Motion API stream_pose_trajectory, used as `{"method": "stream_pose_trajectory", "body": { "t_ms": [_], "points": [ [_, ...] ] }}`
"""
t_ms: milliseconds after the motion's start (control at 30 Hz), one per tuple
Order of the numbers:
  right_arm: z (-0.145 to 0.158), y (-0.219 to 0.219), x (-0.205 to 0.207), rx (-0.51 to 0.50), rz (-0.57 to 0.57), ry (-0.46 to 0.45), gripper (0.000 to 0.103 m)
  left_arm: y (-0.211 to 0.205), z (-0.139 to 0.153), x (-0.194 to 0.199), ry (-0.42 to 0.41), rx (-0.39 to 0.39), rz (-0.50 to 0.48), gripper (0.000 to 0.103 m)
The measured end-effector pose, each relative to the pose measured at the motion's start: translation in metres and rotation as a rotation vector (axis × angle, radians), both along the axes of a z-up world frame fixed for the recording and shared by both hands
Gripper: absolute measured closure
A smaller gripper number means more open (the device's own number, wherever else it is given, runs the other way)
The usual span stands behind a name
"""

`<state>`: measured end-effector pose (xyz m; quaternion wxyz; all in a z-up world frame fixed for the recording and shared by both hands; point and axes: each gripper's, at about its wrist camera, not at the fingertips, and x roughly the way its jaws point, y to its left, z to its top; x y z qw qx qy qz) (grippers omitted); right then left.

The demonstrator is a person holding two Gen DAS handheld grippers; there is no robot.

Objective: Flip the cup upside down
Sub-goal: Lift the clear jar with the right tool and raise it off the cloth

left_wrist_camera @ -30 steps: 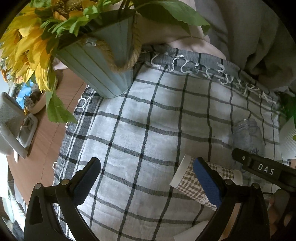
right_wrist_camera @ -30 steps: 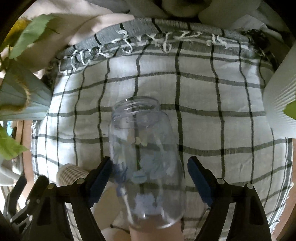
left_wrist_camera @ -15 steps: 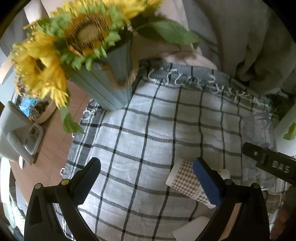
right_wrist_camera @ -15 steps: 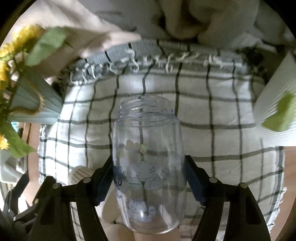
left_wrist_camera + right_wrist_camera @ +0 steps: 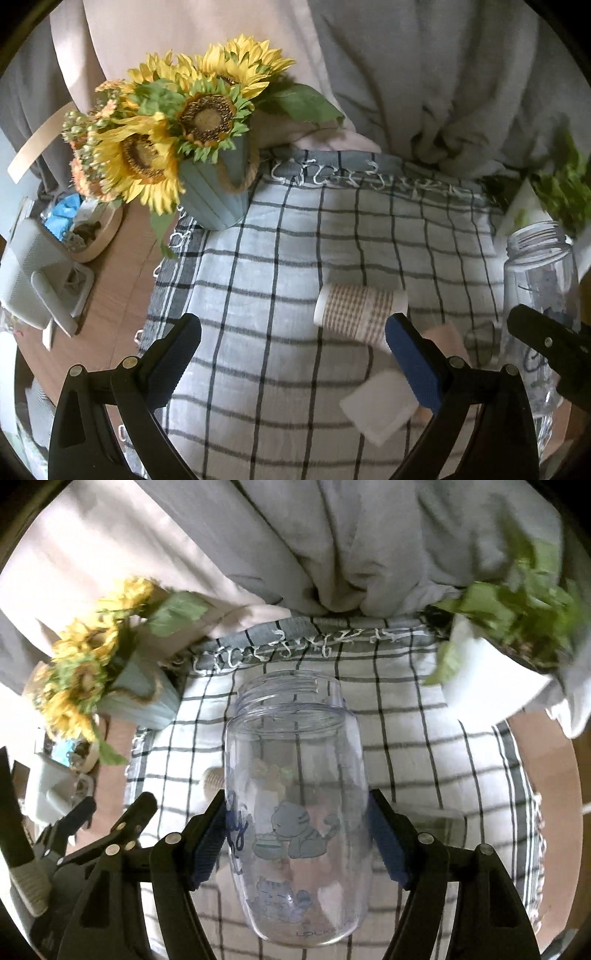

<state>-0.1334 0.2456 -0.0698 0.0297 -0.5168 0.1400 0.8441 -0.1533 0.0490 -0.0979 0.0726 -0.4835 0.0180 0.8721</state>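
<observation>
right claw [image 5: 297,845] clamped on the clear cup [image 5: 295,812], blue pads [image 5: 207,849] pressed to both sides of its lower body, cat print facing the camera. cup is upright, threaded open mouth on top, held over the checked cloth [image 5: 424,746]; can't tell if its base touches anything

left claw [image 5: 291,362] wide open, nothing between the jaws, hovering over the cloth [image 5: 258,295]. a white square pad [image 5: 376,410] lies on the cloth just beside its right finger. just past that finger a houndstooth paper cup [image 5: 358,314] lies on its side, apart from the clear cup [image 5: 539,280] at the right edge of the left view

further back, a pale blue vase [image 5: 218,192] with sunflowers [image 5: 177,122] stands at the cloth's far-left corner. left of it on the wooden counter [image 5: 110,295]: small round tray [image 5: 99,236] with clutter, white box-like device [image 5: 29,273]

far right corner: white planter [image 5: 487,675] with green leaves, blurred. grey and beige fabric [image 5: 332,546] behind the fringed far edge
</observation>
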Motion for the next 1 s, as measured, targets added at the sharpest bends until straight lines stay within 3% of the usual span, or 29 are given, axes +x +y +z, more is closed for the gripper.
{"method": "stream_pose_trajectory", "body": {
  "t_ms": [200,467,1000],
  "points": [
    [-0.006,-0.016,0.048,-0.028,-0.018,-0.006,0.031,-0.015,-0.009,0.035,-0.016,-0.007,-0.036,0.001],
    [-0.060,-0.041,0.090,-0.090,-0.020,-0.139,0.031,-0.036,-0.044,0.070,-0.097,-0.031,-0.047,0.001],
    [-0.135,-0.063,0.113,-0.131,-0.014,-0.305,0.031,-0.046,-0.113,0.090,-0.267,-0.110,-0.075,0.001]
  ]
}}
